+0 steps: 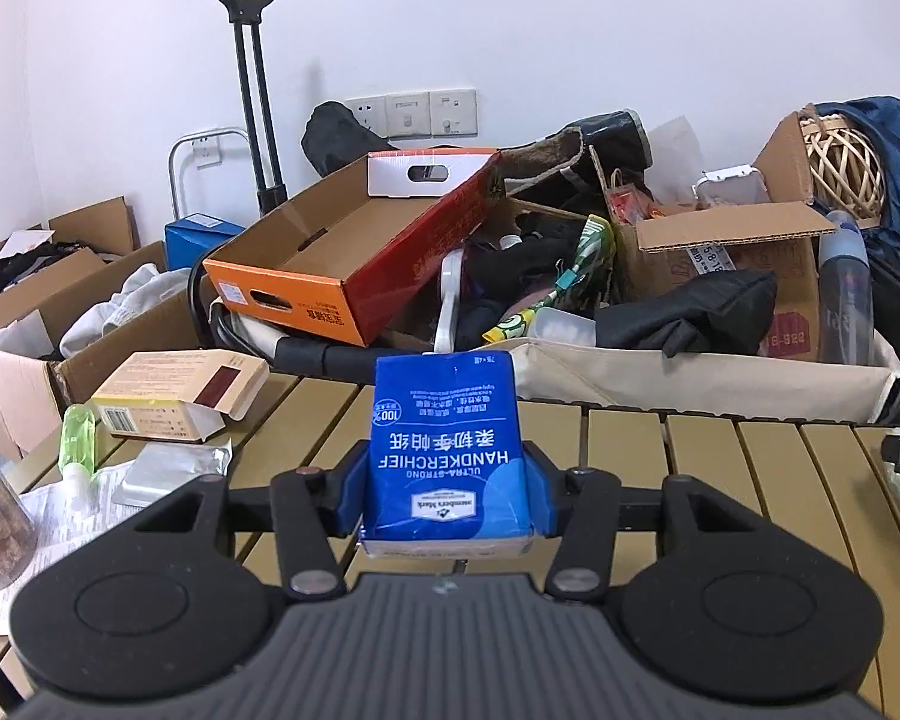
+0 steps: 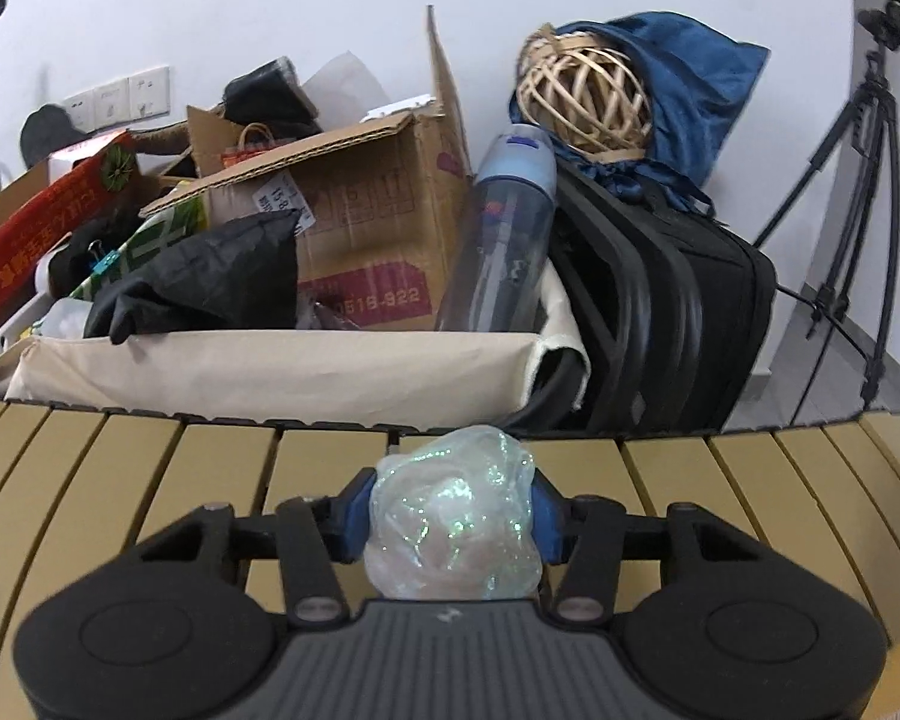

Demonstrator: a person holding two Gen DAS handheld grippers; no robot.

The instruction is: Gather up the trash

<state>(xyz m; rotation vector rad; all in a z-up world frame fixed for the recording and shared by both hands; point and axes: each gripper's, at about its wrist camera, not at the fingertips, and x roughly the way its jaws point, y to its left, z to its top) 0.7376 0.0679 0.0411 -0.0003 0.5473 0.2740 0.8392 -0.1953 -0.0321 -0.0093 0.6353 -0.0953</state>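
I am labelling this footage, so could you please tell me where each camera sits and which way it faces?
Left wrist: sits on the left claw, looking along its fingers over the slatted table at the cluttered fabric bin; the claw grips a blue tissue pack.
Right wrist: sits on the right claw, facing the same bin; it grips crumpled clear plastic.
Shared: table, bin, water bottle, wicker ball.

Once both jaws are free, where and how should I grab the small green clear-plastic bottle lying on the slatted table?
Grip the small green clear-plastic bottle across its round mid-body, coming from above with jaws closing on its left and right sides. It lies flat, white cap toward the camera, with the beige carton close on its right, so a side approach looks crowded.
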